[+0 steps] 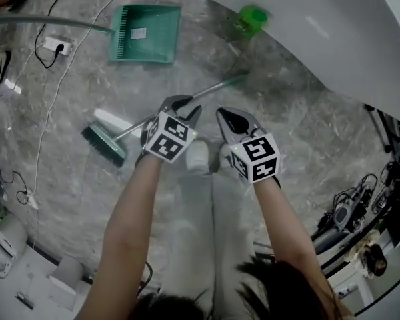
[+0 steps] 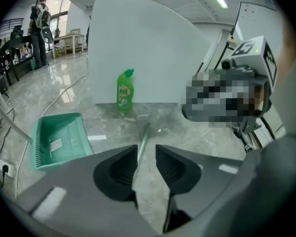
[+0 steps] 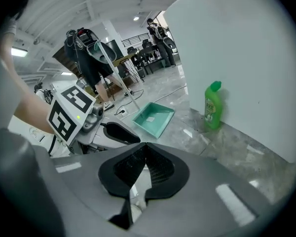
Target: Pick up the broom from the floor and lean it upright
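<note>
While left tongs [image 2: 146, 154] gape over the broom [image 2: 143, 137] (untouched), right tongs [image 3: 145, 148] sit closed.

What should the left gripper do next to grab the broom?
Probably dip the left gripper a little lower until its open jaws straddle the broom handle, then squeeze. The handle lies on the floor, lined up with the gap but beyond the jaws, not gripped yet.

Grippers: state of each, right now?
Left gripper: jaws open, nothing gripped; the broom handle shows beyond the gap, untouched.
Right gripper: jaws shut, empty.
</note>
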Action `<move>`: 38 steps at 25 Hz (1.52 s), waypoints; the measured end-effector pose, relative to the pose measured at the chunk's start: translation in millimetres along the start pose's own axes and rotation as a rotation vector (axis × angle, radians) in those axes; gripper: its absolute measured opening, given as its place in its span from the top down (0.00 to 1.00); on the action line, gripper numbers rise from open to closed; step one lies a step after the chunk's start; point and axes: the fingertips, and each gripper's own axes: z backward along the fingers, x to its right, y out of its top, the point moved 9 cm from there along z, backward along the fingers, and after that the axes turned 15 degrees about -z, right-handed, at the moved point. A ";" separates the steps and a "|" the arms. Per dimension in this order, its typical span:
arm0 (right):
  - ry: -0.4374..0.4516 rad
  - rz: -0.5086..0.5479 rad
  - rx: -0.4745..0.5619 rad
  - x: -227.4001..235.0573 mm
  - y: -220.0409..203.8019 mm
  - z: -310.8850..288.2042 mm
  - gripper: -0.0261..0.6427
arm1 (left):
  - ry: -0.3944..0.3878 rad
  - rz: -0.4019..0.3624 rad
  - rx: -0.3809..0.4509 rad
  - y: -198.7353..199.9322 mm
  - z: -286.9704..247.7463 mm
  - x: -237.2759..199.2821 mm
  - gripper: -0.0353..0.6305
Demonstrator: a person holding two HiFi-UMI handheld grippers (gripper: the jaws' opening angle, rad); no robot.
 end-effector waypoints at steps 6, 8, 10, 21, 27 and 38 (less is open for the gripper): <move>-0.007 -0.037 -0.034 29.4 -29.8 -35.9 0.96 | -0.037 -0.125 -0.134 -33.3 -54.7 0.5 0.78; -0.008 -0.026 -0.048 37.4 -39.5 -46.0 0.96 | -0.042 -0.154 -0.171 -42.9 -69.1 -1.6 0.78; -0.005 -0.015 -0.061 43.9 -47.4 -56.1 0.96 | -0.055 -0.176 -0.204 -53.3 -83.0 -3.7 0.78; 0.046 0.063 -0.097 59.9 -62.4 -91.7 0.96 | -0.055 -0.202 -0.340 -108.8 -134.1 -0.5 0.79; 0.045 0.078 -0.120 68.9 -66.1 -100.0 0.96 | -0.053 -0.248 -0.328 -110.5 -139.2 -4.6 0.82; 0.056 0.091 -0.113 56.6 -59.8 -77.1 0.96 | -0.034 -0.240 -0.297 -87.0 -112.2 -18.7 0.83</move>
